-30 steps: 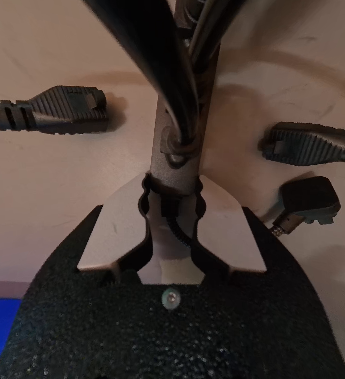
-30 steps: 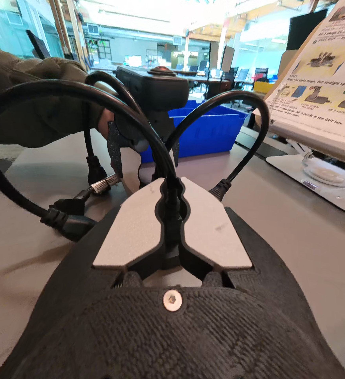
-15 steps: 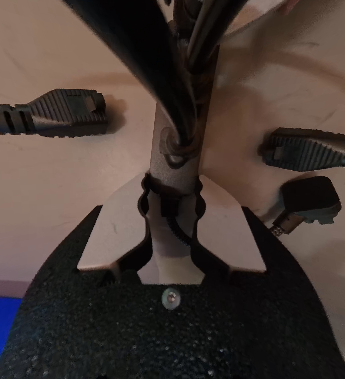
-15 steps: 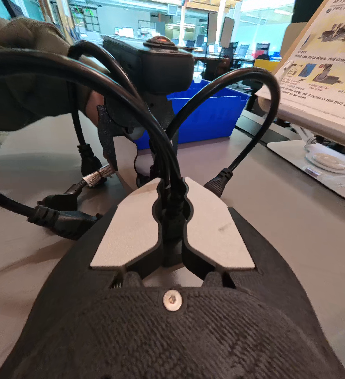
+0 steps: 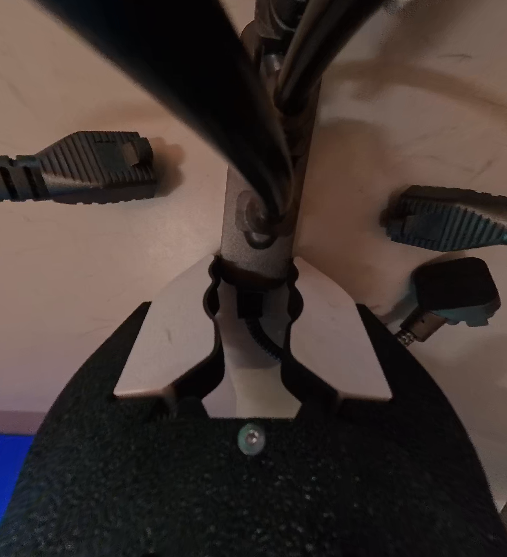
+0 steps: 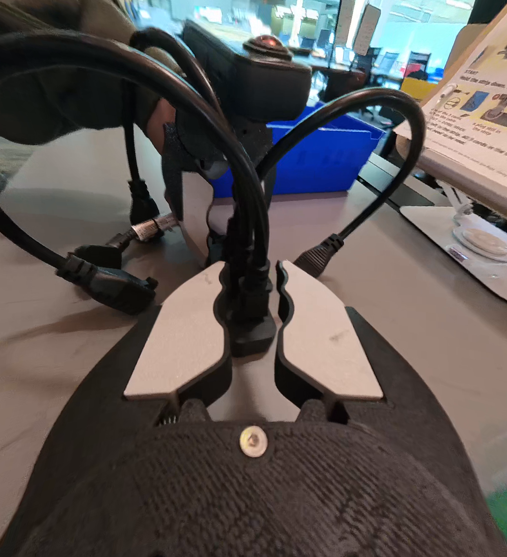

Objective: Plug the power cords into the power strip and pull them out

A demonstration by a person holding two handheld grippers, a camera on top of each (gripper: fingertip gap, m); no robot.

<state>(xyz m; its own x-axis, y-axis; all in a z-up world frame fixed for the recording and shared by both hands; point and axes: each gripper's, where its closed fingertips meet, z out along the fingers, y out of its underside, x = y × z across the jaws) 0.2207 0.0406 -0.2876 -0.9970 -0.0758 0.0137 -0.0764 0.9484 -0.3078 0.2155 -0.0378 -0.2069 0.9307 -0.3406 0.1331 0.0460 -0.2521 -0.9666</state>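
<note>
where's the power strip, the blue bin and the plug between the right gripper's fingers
power strip (image 5: 258,250), left wrist view, bare grey end above the fingertips
blue bin (image 6: 315,159), right wrist view, front wall
plug (image 6: 253,325), right wrist view, black body between the fingers

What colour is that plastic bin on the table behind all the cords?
The bin is bright blue. It shows best in the right wrist view, beyond the looping black cords.

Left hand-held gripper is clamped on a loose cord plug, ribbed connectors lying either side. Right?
No: the left wrist view shows the left hand-held gripper clamped on the grey power strip, not a plug. Ribbed connectors do lie either side.
</note>
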